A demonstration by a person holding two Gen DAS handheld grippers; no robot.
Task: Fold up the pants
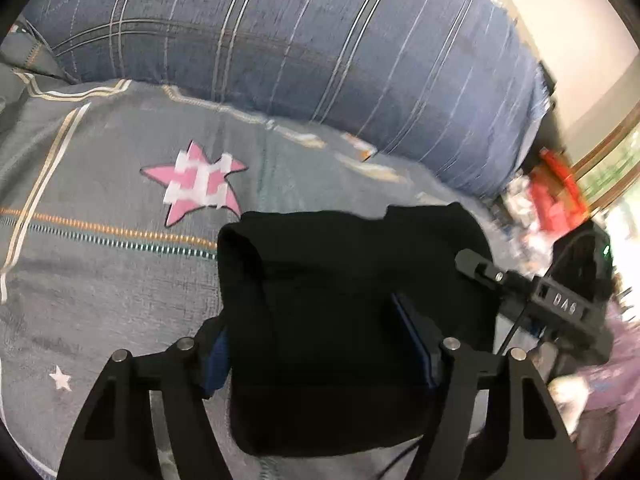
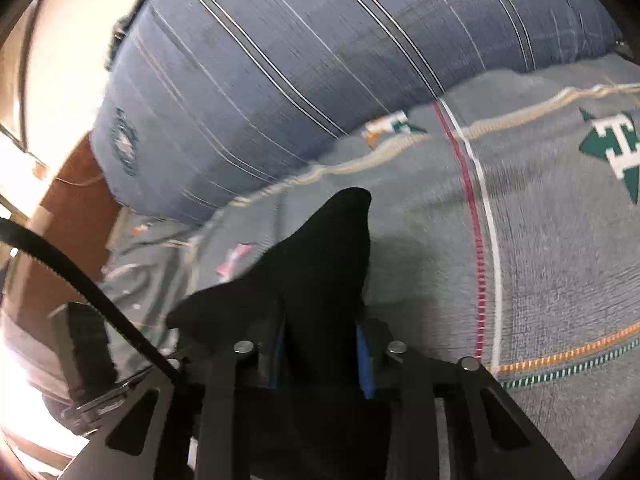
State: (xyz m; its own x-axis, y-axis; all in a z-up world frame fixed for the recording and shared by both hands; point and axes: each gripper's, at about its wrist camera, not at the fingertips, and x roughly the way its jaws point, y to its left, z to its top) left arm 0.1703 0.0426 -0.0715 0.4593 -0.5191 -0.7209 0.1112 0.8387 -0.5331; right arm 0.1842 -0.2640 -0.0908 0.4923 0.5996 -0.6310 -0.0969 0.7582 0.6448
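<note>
the grey patterned bedspread [image 1: 100,280] fills most of both views, with a big blue striped pillow [image 1: 300,40] lying along its far edge and clutter beyond the bed on one side. the black pants [image 1: 340,300] are bunched and lifted off the bedspread, held between the two tools: in the left wrist view they hang as a thick folded wad, in the right wrist view as a peaked flap. the left gripper [image 1: 324,356] stands fairly wide, its blue pads pressed against a fat bundle of cloth. the right gripper [image 2: 324,356] is narrower, pinching a thinner ridge of the same pants. the likely trouble is uneven hold: the thick wad could slide out of the left jaws if pulled sideways, and layers could separate so the fold lands crooked. the blur suggests quick motion, which may flip the loose flap over. dark cloth hides the layer edges, so i cannot tell how many are caught.
</note>
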